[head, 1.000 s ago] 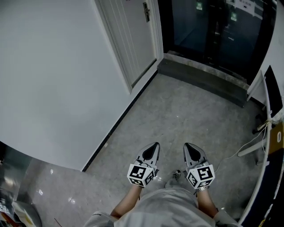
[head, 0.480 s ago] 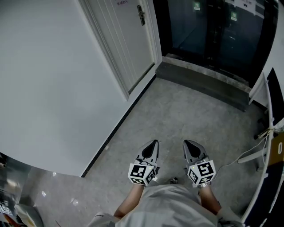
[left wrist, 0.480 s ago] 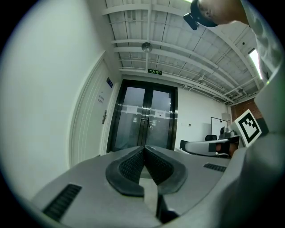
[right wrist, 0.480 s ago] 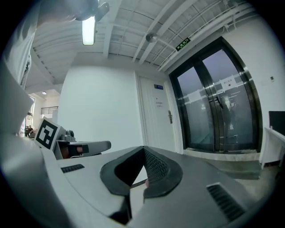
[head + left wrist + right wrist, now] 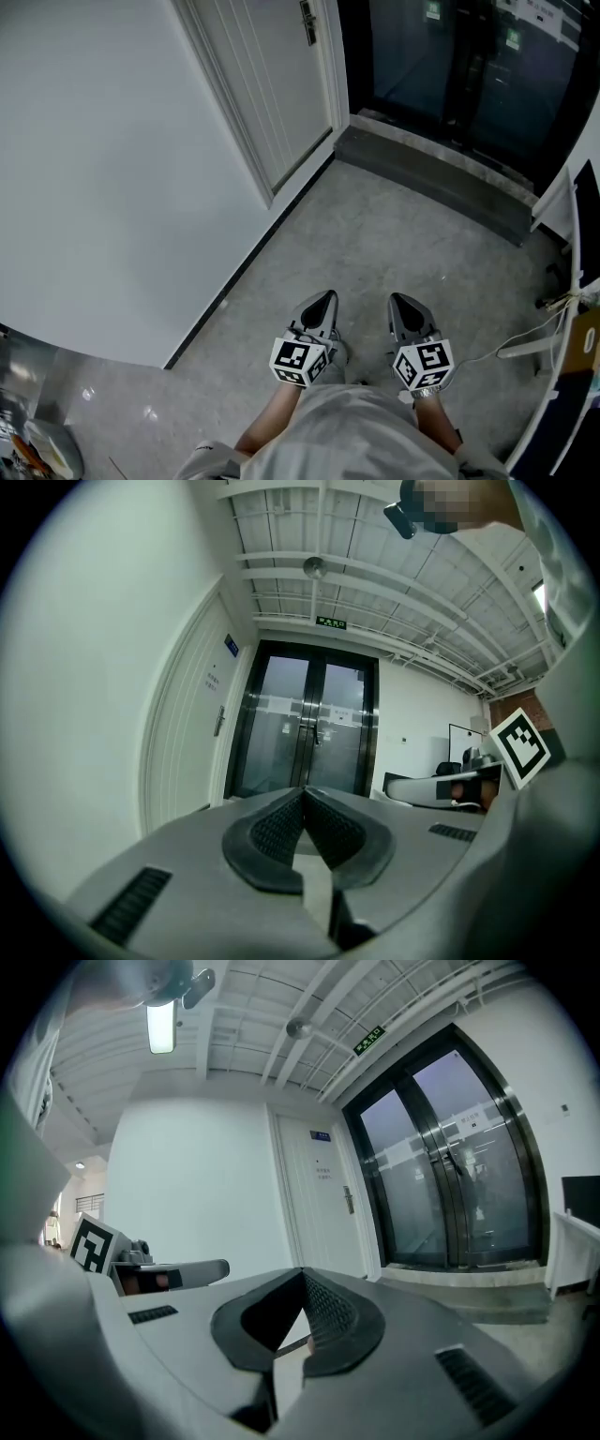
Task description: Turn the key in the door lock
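Note:
The white door (image 5: 272,84) stands shut at the far left of the corridor, with its dark handle and lock plate (image 5: 307,23) high on its right edge. No key can be made out at this distance. My left gripper (image 5: 323,298) and right gripper (image 5: 401,300) are held side by side in front of the person's body, pointing level down the corridor, far short of the door. Both are shut with nothing between the pads. The left gripper view has the handle (image 5: 219,721) beyond the left gripper (image 5: 305,789). The right gripper view has the handle (image 5: 348,1200) beyond the right gripper (image 5: 302,1271).
A plain white wall (image 5: 112,169) runs along the left down to a dark skirting. Dark glass double doors (image 5: 450,66) close the corridor end behind a raised stone step (image 5: 431,178). A white stand and cable (image 5: 525,342) lie at the right on the grey floor (image 5: 375,253).
The person has walked forward along the corridor, so the floor and the wall's near corner have slid back under the view. Both grippers stay shut and side by side.

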The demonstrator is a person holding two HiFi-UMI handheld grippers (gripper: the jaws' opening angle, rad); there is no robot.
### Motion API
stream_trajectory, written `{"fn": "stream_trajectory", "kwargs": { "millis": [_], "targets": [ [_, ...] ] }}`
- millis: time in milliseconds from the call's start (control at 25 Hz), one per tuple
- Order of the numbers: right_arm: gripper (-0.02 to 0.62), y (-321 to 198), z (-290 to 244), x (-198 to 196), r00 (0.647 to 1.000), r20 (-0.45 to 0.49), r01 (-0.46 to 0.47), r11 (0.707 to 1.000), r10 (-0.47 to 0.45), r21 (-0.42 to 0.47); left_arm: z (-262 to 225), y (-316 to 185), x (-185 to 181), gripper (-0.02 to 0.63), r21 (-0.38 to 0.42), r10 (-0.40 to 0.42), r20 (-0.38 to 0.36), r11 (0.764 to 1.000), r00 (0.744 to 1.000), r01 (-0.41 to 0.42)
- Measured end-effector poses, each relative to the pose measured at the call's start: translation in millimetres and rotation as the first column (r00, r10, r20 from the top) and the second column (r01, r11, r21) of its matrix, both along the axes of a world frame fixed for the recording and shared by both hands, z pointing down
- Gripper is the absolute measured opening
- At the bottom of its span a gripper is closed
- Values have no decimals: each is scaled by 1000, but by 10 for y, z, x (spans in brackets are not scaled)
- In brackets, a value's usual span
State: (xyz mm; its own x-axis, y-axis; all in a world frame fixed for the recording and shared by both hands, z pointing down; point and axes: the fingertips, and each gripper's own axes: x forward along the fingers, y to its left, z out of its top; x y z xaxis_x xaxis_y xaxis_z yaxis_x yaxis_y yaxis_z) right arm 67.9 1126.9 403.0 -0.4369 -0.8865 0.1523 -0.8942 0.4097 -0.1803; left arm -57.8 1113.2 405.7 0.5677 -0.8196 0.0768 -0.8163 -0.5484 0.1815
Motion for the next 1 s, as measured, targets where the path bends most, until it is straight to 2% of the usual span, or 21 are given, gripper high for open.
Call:
{"fn": "stream_trajectory", "kwargs": {
  "millis": [440, 1000],
  "targets": [
    [-11, -1206, -115, 240, 996, -5, -85, 996, 85, 17, -118, -1222, 262, 8, 43, 76, -21, 996, 997, -75],
    [-11, -2618, -148, -205, 992, -7, -122, 992, 122, 32, -93, -2675, -239, 8, 41, 93, 4, 995, 996, -93]
  ]
}}
